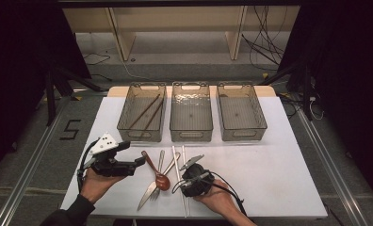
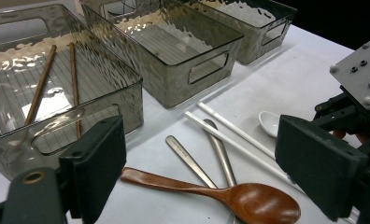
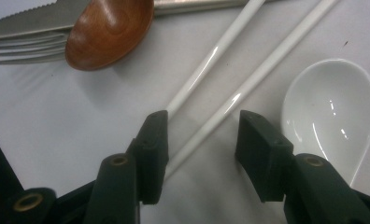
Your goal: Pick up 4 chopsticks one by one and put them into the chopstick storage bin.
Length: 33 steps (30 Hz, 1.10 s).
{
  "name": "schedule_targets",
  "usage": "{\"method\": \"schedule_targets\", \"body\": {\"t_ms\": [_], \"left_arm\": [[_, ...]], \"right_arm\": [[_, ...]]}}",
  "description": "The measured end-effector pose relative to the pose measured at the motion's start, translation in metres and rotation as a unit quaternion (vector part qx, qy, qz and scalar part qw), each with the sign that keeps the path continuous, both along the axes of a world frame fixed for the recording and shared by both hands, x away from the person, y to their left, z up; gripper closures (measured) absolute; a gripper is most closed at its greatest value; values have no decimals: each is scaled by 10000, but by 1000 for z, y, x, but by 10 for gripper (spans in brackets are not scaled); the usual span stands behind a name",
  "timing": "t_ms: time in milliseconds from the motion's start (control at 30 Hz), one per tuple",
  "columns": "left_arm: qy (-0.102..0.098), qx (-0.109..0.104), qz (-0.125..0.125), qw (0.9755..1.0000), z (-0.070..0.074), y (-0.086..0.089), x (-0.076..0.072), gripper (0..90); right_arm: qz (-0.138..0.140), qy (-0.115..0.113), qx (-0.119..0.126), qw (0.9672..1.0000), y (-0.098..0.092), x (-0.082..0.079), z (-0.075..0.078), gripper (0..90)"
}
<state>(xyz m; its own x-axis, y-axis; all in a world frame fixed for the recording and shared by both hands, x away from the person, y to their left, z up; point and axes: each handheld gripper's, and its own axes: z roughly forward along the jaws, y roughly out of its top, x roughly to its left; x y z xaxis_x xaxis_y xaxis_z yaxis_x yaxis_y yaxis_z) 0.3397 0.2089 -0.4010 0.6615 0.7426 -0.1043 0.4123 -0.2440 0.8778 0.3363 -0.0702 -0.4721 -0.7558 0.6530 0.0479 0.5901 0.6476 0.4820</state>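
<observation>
White worktop (image 1: 279, 179): right gripper (image 3: 199, 126), jaws apart, straddling one white chopstick (image 3: 262, 70), not clamped. Left gripper (image 2: 199, 158) released, hovering near wooden spoon (image 2: 230, 193). Next: clench, lift.

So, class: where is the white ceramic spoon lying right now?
In the right gripper view the white ceramic spoon lies on the table just right of the two white chopsticks, beside the right claw, whose jaws straddle one chopstick.

Three bins (image 1: 191, 112) — brown chopsticks (image 1: 146, 113)

Glossy white chopsticks (image 3: 230, 100), glossy white ceramic spoon (image 3: 332, 112), polished wooden spoon (image 3: 109, 32), rippled clear plastic bins (image 2: 192, 51)
</observation>
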Motion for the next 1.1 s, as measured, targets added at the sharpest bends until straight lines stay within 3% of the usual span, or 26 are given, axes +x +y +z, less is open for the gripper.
{"method": "schedule_targets", "body": {"t_ms": [367, 600, 767, 967, 1100], "left_arm": [[5, 47, -18, 10000, 0, 0, 0, 161], [-2, 62, -19, 10000, 0, 1, 0, 162], [-3, 60, -14, 10000, -1, 0, 0, 162], [5, 70, -17, 10000, 0, -1, 0, 162], [2, 83, -30, 10000, 0, 0, 0, 162]], "right_arm": [[216, -23, -396, 9990, 4, -3, 3, 605], [192, 206, -459, 9985, 0, -1, 6, 697], [95, 382, -560, 9977, -9, 3, 8, 678], [198, 408, -587, 9972, -6, 0, 7, 564], [200, 351, -674, 9969, -3, -2, 7, 555]]}}
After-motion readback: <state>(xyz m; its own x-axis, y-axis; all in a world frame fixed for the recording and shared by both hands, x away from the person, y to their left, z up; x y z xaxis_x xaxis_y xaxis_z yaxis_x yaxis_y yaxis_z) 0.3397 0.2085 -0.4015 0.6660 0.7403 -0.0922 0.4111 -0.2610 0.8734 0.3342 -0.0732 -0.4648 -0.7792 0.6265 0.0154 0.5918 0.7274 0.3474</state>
